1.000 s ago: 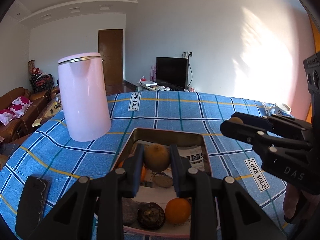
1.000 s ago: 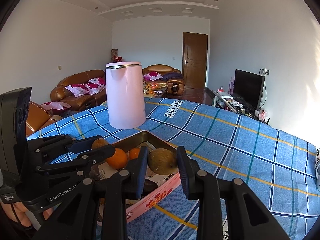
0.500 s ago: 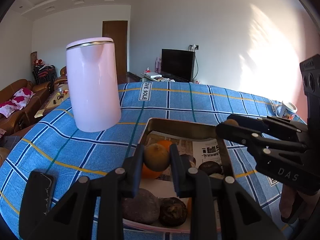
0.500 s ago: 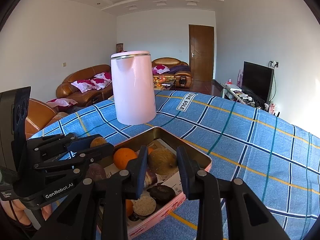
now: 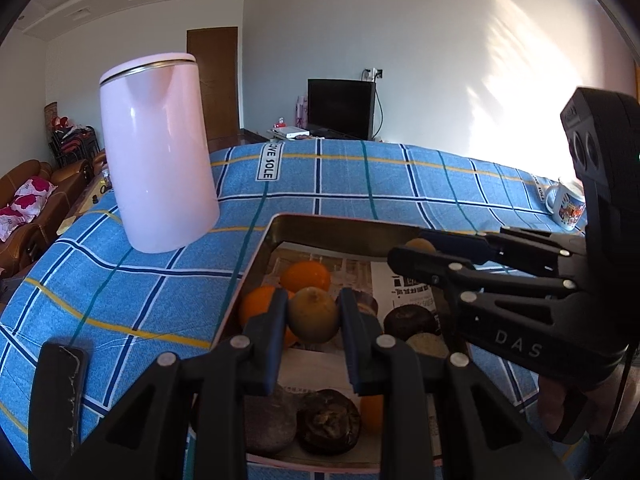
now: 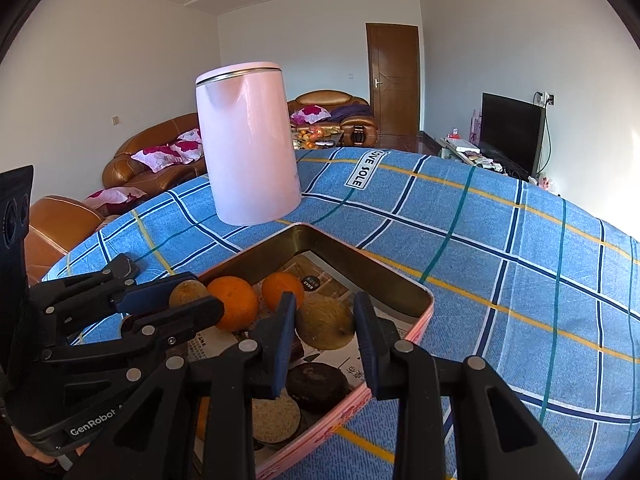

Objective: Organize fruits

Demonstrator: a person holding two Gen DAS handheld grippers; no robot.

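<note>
The left gripper (image 5: 313, 316) is pinching a brownish fruit (image 5: 312, 314) over the tin (image 5: 340, 228). The right gripper (image 6: 325, 322) is pinching another fruit (image 6: 326, 322) there.

Left gripper (image 5: 313, 320): black plastic frame with triangular cut-outs; silver round screw heads at the linkage joints; dark blue pads on the fingers (image 5: 267, 334); white "GenRobot" lettering on its side in the right wrist view. Right gripper (image 6: 325, 334): same build; "DAS" printed on the body; black camera housing with two round lenses above.
</note>
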